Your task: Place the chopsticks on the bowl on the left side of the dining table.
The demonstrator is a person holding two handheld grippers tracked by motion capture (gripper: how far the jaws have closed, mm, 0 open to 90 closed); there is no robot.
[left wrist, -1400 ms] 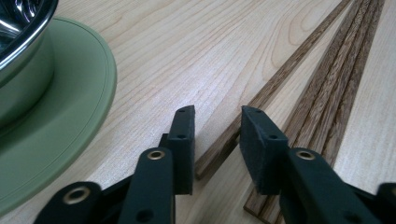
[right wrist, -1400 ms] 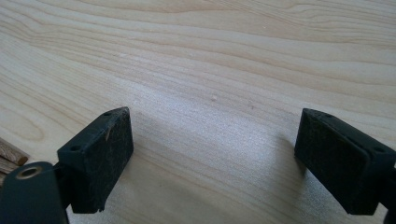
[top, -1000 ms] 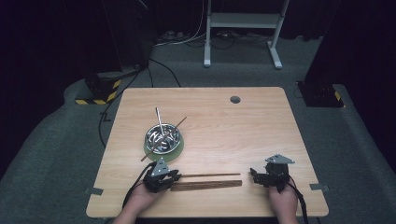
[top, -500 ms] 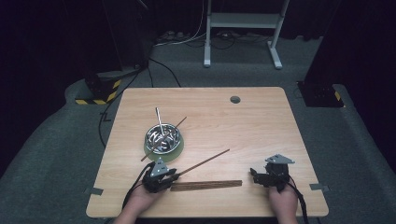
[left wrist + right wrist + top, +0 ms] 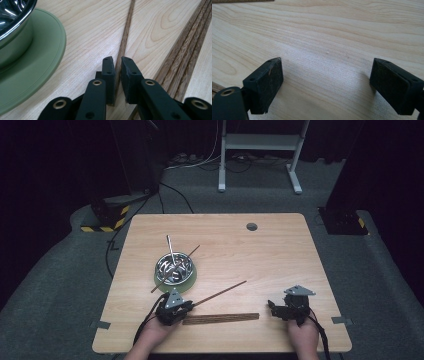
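1. Dark-wood chopstick (image 5: 124, 40): one slim stick, clamped between the pads of the left tongs (image 5: 118, 67). Those pads have just been closing and now press on the stick from both sides. In the high view the chopstick (image 5: 220, 294) runs from the left tongs (image 5: 186, 306) up and away to their right, its far end raised off the surface.
2. Chopstick bundle (image 5: 221, 318): several dark sticks lying flat on the surface, side by side, just to the right of the left tongs and between the two pairs of tongs. In the left gripper view the bundle (image 5: 186, 47) lies right of the held stick and apart from it.
3. Steel bowl (image 5: 174, 267): stands on a green saucer (image 5: 37, 65) just beyond the left tongs; utensils lean inside it, one a metal rod, another a dark stick.
4. Right tongs (image 5: 325, 86): jaws wide apart, with bare wood between them and nothing held. In the high view the right tongs (image 5: 274, 306) rest low over the surface, well to the right of the bundle.
5. Surface (image 5: 280, 260): pale wood-grain top.
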